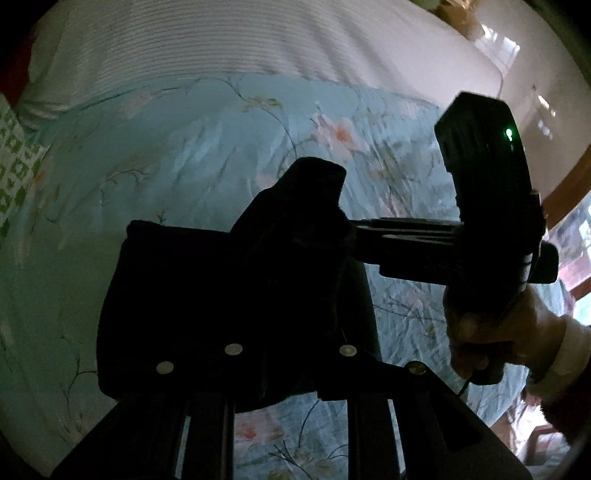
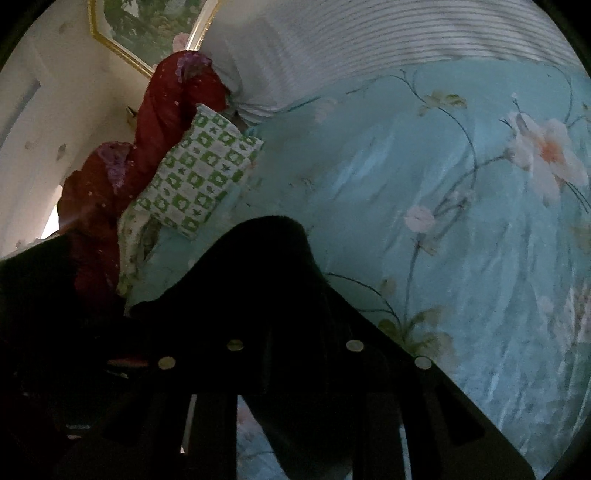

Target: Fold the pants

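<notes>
The pants (image 1: 207, 302) are dark, almost black cloth, bunched over a light blue floral bedspread (image 1: 184, 155). My left gripper (image 1: 291, 343) is shut on the pants, and the cloth hides its fingertips. The right gripper (image 1: 406, 240) shows in the left wrist view, reaching in from the right with its fingers closed on the same cloth, a gloved hand (image 1: 487, 332) on its handle. In the right wrist view the pants (image 2: 266, 295) cover my right gripper (image 2: 291, 339), which is shut on them above the bedspread (image 2: 443, 221).
A white striped pillow or blanket (image 1: 221, 40) lies at the head of the bed. A green-and-white checked pillow (image 2: 199, 177) and a dark red quilt (image 2: 155, 129) sit at the left bed edge. A framed picture (image 2: 147, 29) hangs on the wall.
</notes>
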The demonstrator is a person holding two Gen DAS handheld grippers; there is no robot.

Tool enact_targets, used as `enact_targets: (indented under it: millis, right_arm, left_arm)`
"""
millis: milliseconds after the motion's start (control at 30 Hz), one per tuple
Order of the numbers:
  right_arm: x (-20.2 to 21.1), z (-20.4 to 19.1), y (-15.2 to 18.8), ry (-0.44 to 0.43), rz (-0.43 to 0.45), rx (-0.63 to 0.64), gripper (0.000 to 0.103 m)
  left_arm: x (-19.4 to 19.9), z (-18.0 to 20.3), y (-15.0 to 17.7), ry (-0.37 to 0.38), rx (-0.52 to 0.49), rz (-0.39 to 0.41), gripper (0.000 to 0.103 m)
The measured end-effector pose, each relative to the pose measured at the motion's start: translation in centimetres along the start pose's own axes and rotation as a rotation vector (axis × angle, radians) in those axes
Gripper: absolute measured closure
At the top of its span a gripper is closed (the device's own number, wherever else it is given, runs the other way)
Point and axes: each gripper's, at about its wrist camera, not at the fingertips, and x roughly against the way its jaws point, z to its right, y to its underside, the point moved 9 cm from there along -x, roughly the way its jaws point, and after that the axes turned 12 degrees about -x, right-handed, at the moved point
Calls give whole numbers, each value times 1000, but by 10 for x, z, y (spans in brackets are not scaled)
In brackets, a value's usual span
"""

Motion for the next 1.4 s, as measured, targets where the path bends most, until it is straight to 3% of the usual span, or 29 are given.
enact_targets:
  millis: [300,633,700,867,1400]
  right_arm:
    - [7,21,16,30,-2,-38,82]
    - [31,48,28,149,64,-126,76]
    - [38,54,29,168,78,-161,74]
    - [57,67,36,211,125,-256,55]
    - [73,42,44,218,205,-334,36]
  left_arm:
    - [-13,18,9,6,-51,-27,83]
    - [-12,32,18,72,-83,-49,55]
    - [-9,33,21,93,-81,-53,54]
    - [5,31,25,118,-84,-47,42]
    - [34,-7,38,123,-22,-35,35]
